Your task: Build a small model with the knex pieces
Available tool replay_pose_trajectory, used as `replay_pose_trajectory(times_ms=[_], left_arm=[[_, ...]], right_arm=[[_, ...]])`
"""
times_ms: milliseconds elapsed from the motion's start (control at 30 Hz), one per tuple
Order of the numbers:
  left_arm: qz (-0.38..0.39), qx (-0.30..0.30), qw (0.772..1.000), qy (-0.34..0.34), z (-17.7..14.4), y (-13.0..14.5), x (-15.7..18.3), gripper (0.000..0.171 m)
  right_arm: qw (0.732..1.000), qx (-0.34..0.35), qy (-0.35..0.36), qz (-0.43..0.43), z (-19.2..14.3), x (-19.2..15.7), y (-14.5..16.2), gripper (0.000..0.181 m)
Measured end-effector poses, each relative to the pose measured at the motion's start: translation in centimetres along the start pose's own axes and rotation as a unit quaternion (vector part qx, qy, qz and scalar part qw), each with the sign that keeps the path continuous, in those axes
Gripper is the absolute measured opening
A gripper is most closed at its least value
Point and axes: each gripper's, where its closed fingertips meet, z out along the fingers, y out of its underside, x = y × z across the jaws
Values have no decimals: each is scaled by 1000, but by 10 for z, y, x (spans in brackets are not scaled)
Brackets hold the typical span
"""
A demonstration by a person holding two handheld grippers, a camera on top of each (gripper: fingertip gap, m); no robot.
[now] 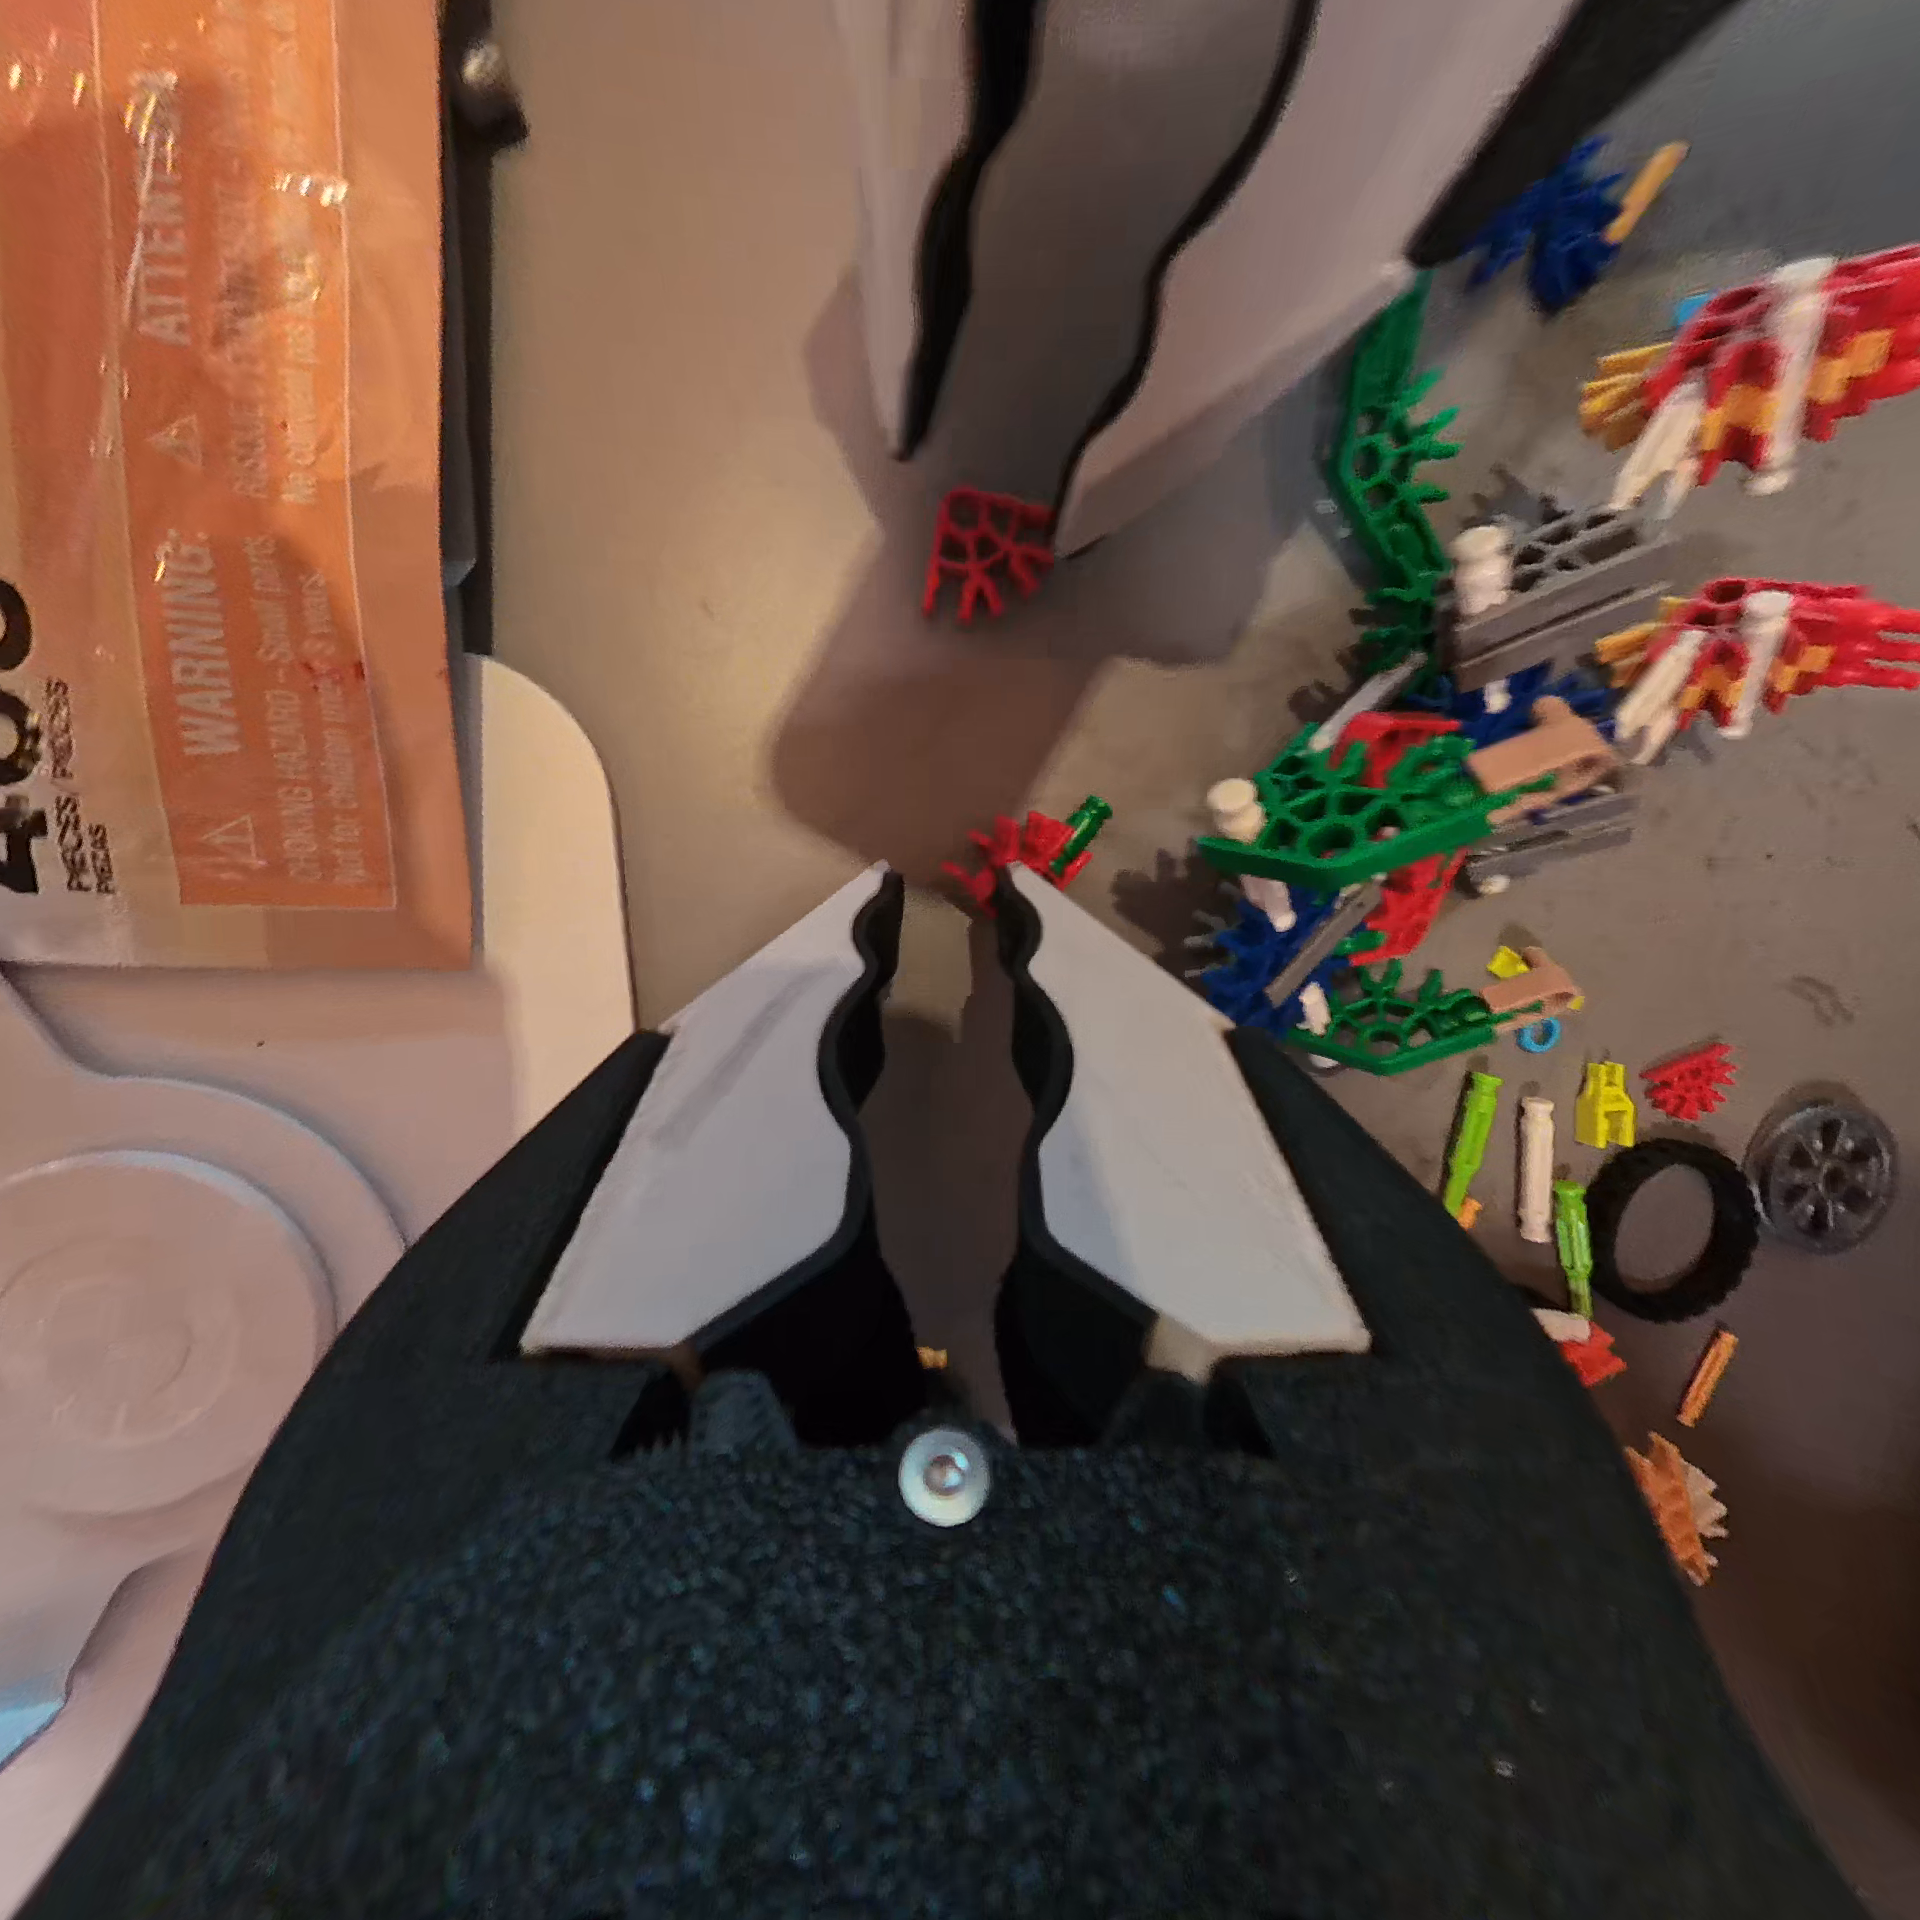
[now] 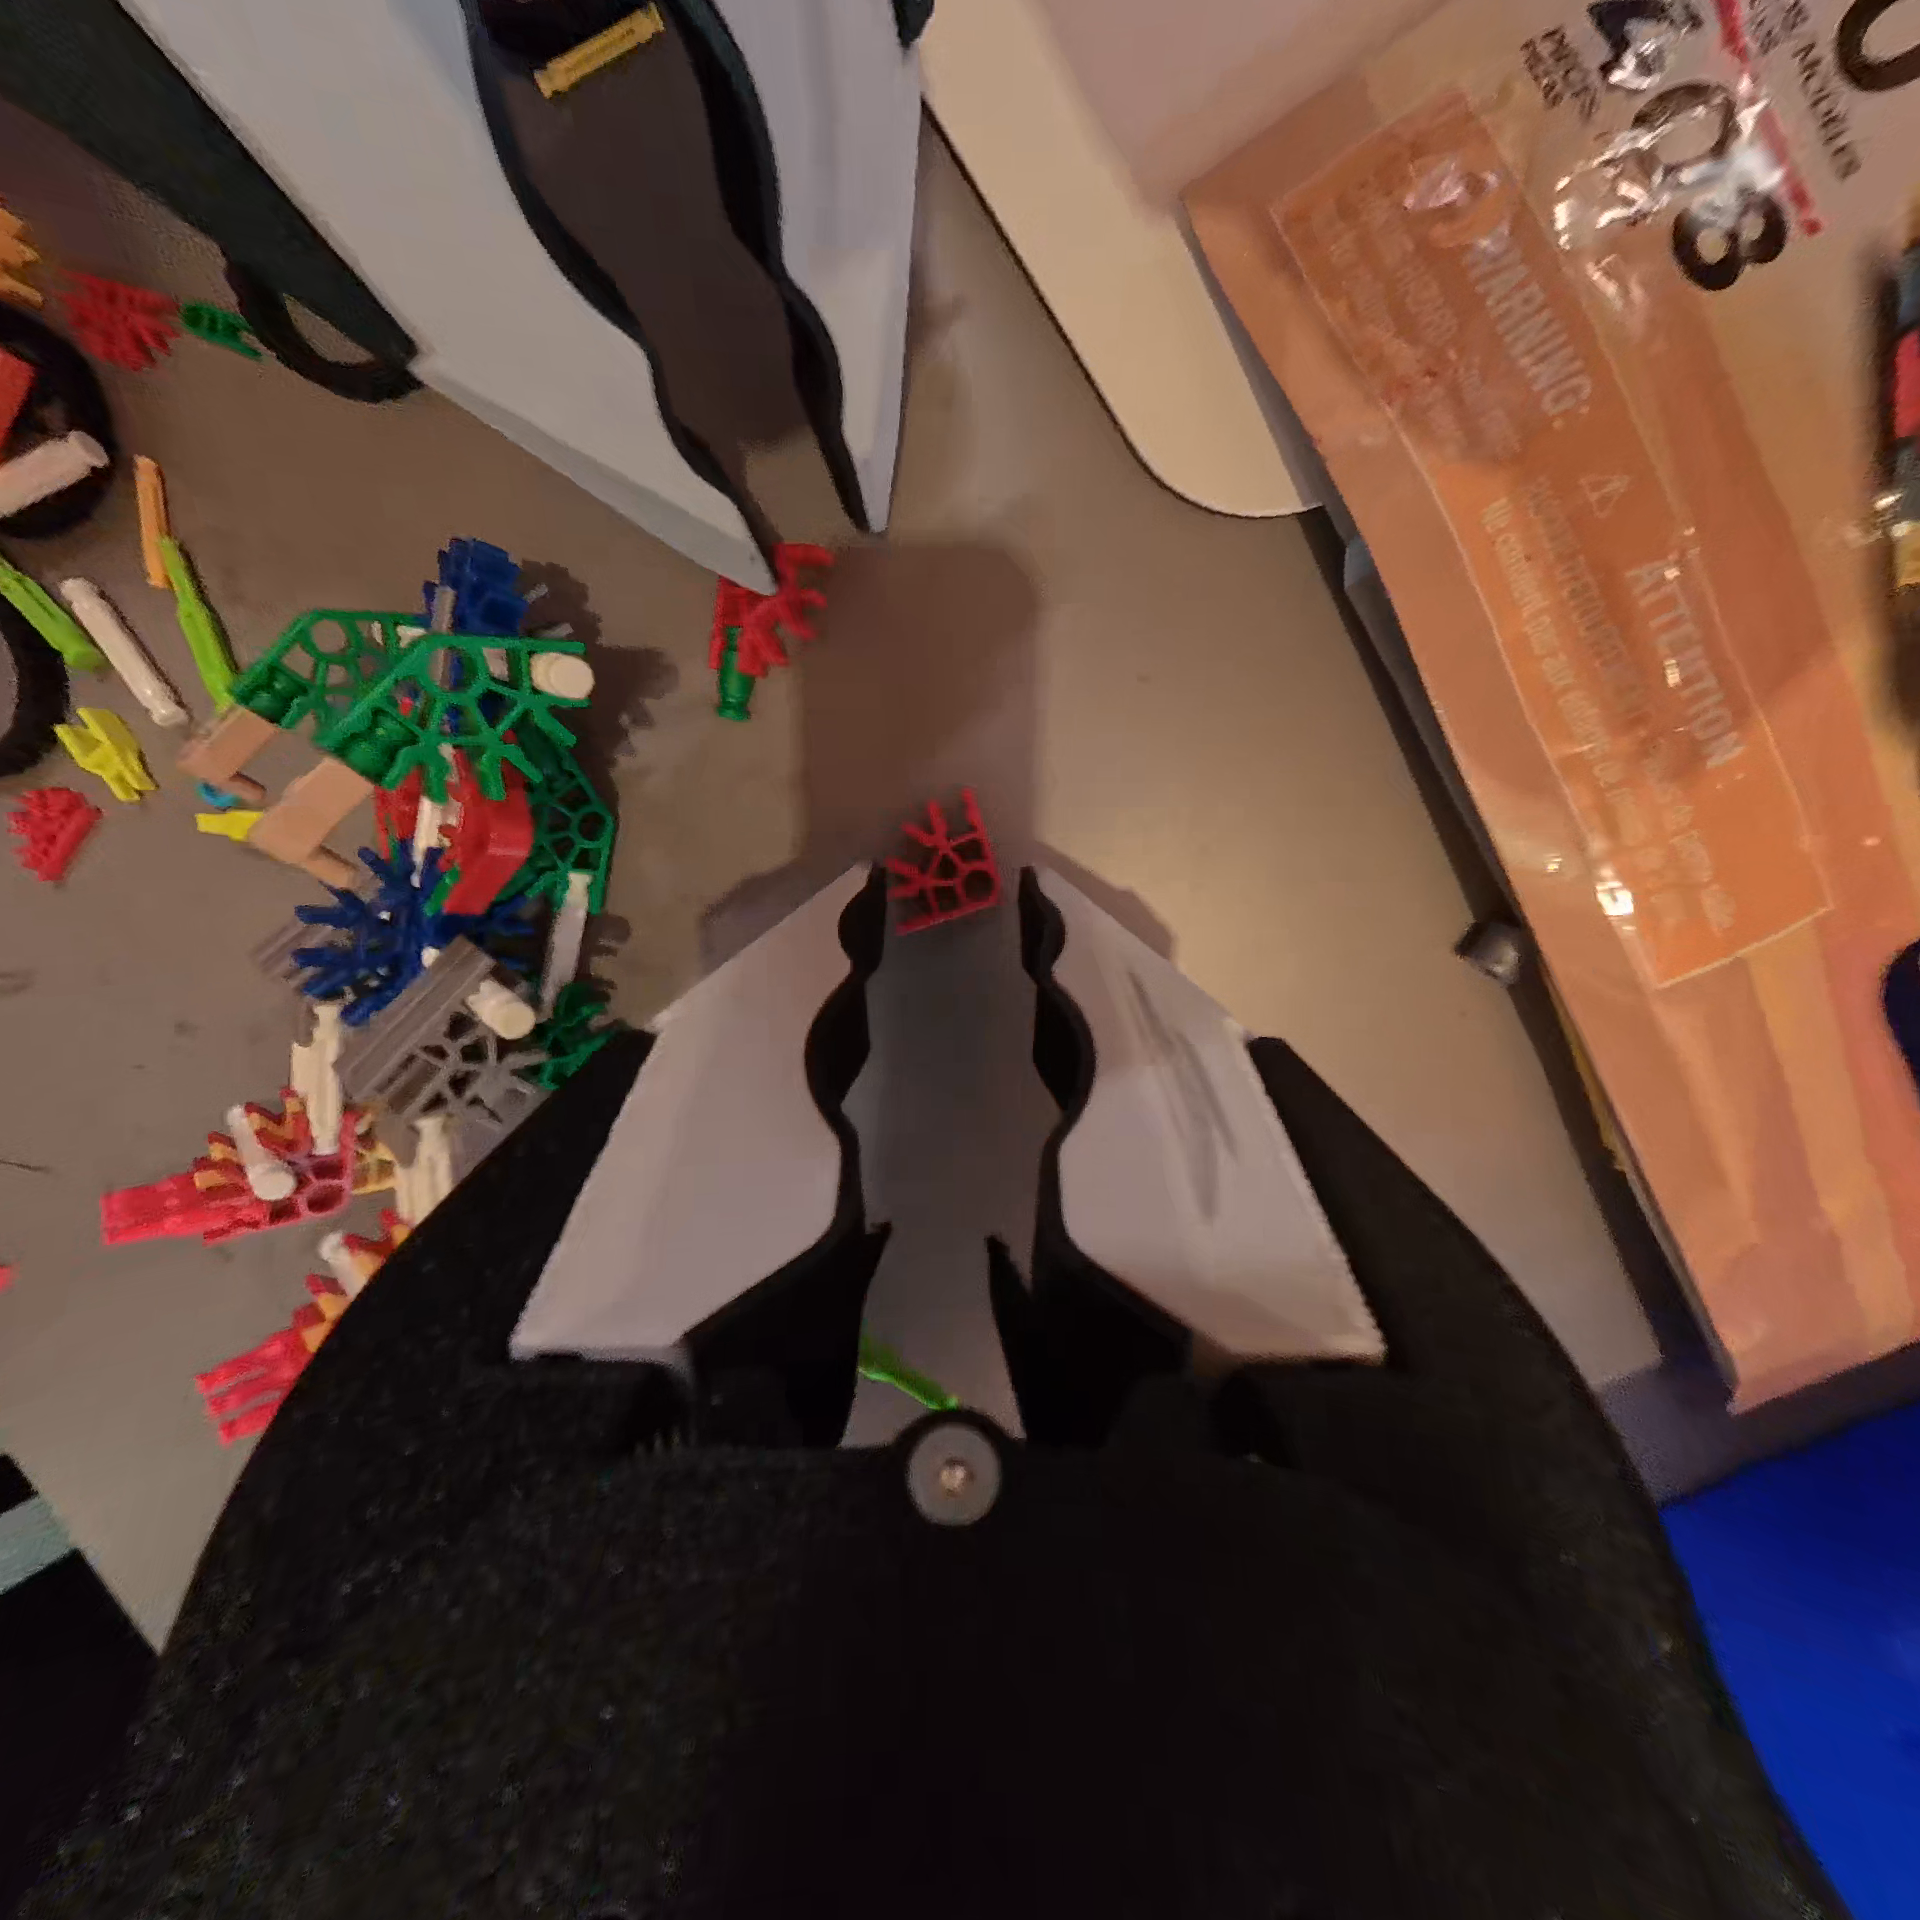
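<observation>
My left gripper [image 1: 948,891] is open by a narrow gap, low over the grey table, with nothing between its fingers. A small red connector with a short green rod [image 1: 1031,840] lies just past its right fingertip; the right wrist view shows it [image 2: 764,623] touching that gripper's tip. My right gripper [image 2: 948,883] is open, with a flat red connector [image 2: 943,871] lying between its fingertips, not clamped. In the left wrist view this connector [image 1: 985,556] sits at the tip of the right gripper's fingers [image 1: 1164,343]. The two grippers face each other.
A pile of joined green, blue, red and grey construction pieces [image 1: 1351,831] lies beside the grippers, with loose rods, a black tyre [image 1: 1673,1226] and a grey wheel hub [image 1: 1823,1174]. An orange printed box [image 1: 260,468] and a white moulded tray [image 1: 312,1143] lie on the other side. Spacing between my two grippers at the tips: around 7 cm. My left tips are roughly 20 cm from the grey wheel hub [image 1: 1823,1174].
</observation>
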Motion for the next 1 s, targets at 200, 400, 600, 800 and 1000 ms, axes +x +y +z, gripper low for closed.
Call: replay_pose_trajectory(times_ms=[200, 400, 600, 800, 1000], left_arm=[[37, 2, 999, 25, 2, -1, 14, 22], [44, 12, 998, 35, 3, -4, 17, 24], [40, -2, 999, 26, 9, -1, 15, 20], [18, -7, 1000, 20, 11, 1, 10, 17], [-6, -4, 1000, 5, 8, 3, -1, 15]], right_arm=[[994, -32, 6, -102, 4, -2, 7, 32], [991, -38, 15, -124, 11, -5, 6, 24], [996, -41, 9, -84, 11, -6, 8, 24], [998, -46, 23, -31, 9, 4, 12, 24], [999, -43, 14, -16, 9, -1, 15, 26]])
